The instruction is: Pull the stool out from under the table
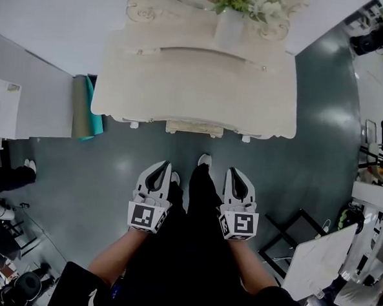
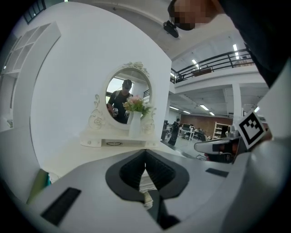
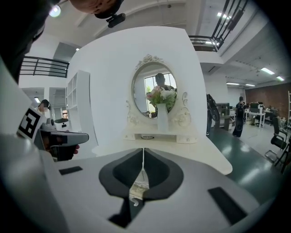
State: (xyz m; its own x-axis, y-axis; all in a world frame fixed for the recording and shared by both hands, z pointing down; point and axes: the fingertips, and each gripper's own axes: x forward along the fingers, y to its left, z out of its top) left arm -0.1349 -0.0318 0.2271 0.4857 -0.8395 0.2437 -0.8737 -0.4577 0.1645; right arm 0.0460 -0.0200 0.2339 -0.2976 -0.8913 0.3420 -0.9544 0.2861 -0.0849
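Note:
A cream dressing table [image 1: 195,85] stands ahead of me in the head view. Only the front edge of the stool [image 1: 194,127] shows, tucked under the table's near side. My left gripper [image 1: 161,165] and right gripper [image 1: 237,172] hang side by side over the grey floor, short of the table, on either side of my leg. Both point at the table with their jaws shut and nothing held. In the left gripper view the left gripper's [image 2: 145,155] pads meet in a line. The right gripper [image 3: 143,157] looks the same in the right gripper view.
A white vase of flowers [image 1: 228,25] and an oval mirror [image 3: 153,93] stand at the back of the table. A teal and olive roll [image 1: 88,107] leans by its left end. A black frame [image 1: 290,234] and white board [image 1: 317,260] stand at right. Another person's feet [image 1: 29,165] show at left.

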